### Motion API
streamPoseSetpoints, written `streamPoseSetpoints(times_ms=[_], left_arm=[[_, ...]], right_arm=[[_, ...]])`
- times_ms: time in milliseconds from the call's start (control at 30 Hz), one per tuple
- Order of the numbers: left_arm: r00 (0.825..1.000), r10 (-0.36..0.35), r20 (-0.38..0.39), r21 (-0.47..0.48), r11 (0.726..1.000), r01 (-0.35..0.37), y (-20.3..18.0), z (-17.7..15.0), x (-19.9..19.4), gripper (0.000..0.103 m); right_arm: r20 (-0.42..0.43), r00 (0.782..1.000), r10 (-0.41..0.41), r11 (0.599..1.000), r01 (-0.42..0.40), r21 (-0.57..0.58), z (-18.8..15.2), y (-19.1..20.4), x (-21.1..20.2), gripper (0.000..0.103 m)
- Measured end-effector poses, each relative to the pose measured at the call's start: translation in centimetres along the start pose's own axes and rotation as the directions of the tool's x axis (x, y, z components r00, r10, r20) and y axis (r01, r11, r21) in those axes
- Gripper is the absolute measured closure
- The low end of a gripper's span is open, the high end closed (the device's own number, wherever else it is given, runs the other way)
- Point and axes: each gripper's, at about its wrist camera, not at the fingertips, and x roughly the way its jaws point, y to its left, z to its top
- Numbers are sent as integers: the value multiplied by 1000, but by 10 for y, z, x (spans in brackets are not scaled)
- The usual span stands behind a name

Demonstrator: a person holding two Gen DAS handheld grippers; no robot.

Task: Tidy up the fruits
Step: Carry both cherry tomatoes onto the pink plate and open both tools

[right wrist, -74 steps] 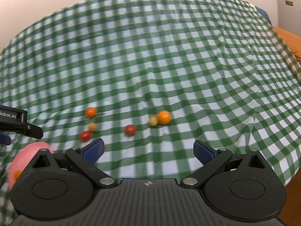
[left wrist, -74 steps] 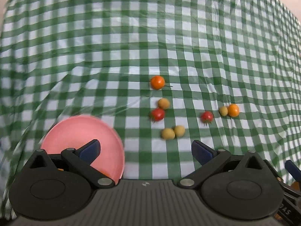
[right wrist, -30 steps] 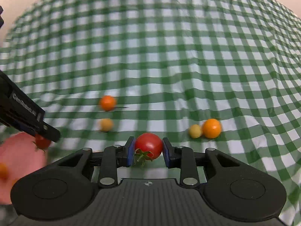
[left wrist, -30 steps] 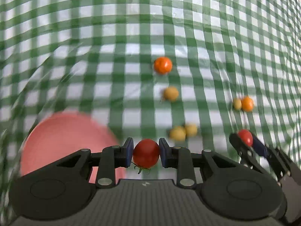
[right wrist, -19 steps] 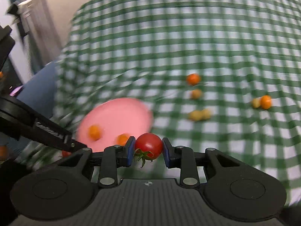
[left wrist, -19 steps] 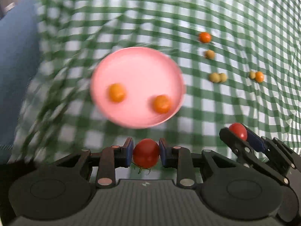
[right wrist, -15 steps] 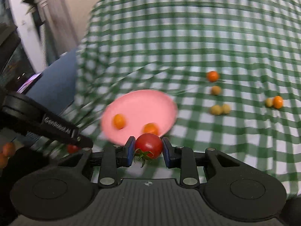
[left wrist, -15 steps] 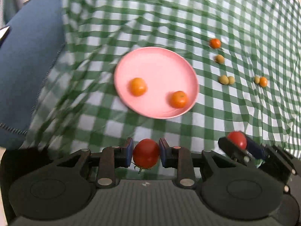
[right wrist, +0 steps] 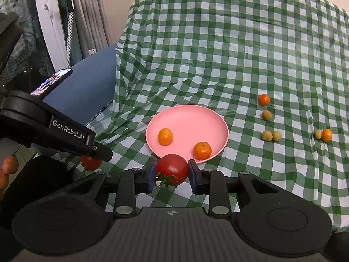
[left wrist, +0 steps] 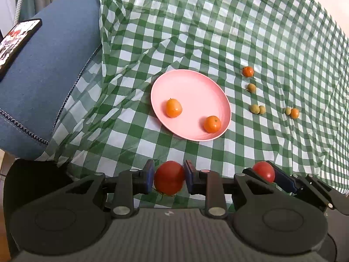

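Left claw (left wrist: 169, 178) pinching a red tomato (left wrist: 169, 178), right claw (right wrist: 172, 173) pinching a second red tomato (right wrist: 172, 169), both aloft short of the pink plate (left wrist: 196, 80). Plate already carrying two orange fruits (left wrist: 173, 108), so probably a sort by kind. Small yellow-green and orange fruits (right wrist: 269, 135) loose on the checked tabletop (right wrist: 240, 54), right of plate.

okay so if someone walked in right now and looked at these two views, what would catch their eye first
Probably the two red tomatoes, one pinched in the left hand-held gripper and one in the right hand-held gripper, both held near the front of the table. Next, the pink plate with two orange fruits on it, mid-table on the green checked cloth. To its right, small orange and yellowish fruits lie loose on the cloth.
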Motion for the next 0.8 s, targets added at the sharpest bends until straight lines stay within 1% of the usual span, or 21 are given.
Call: streamPoseSetpoints(times_ms=[200, 533, 633, 800], left_arm=[[1000, -9, -2, -12, 1000, 9, 2, 1, 2, 71], [1000, 4, -20, -16, 1000, -5, 0, 4, 12, 71], [1000, 5, -25, -20, 1000, -6, -1, 8, 17, 71], [1000, 9, -9, -23, 1000, -9, -5, 24, 26, 71]], right_arm=[[6, 1000, -6, 1000, 6, -8, 1, 1, -2, 71], [-12, 1000, -10, 1000, 11, 7, 0, -8, 7, 71], [-19, 1000, -16, 1000, 16, 8, 0, -10, 13, 71], [-28, 999, -32, 999, 32, 15, 6, -16, 25, 71]])
